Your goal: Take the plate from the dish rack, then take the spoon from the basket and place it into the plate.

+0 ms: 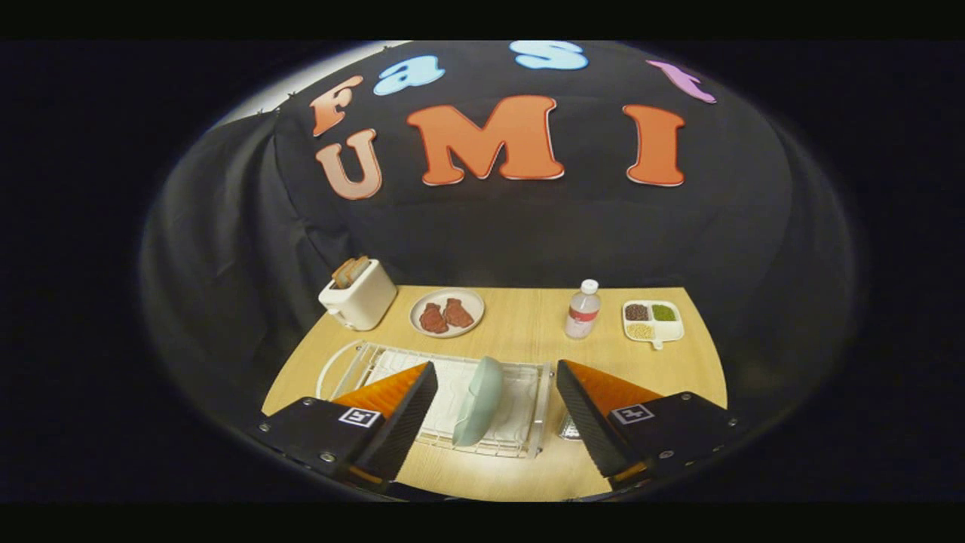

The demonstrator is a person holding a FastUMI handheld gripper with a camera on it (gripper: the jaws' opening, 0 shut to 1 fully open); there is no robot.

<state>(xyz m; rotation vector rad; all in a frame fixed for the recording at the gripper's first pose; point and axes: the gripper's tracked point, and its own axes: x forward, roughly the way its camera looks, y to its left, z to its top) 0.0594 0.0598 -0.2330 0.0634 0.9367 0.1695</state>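
I am holding my tool (496,392) released, fingers spread either side of the plate (478,401) standing upright in the dish rack (528,422).

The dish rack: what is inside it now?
In the dish rack a pale green plate stands on edge, between the open gripper fingers. A white mat seems to lie under it. The left finger covers part of the rack.

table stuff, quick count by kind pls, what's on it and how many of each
plates: 2, pale green plate upright in the dish rack between the open gripper's fingers, plate of meat
toaster: 1
bottle: 1
divided tray: 1
dish rack: 1
total: 6
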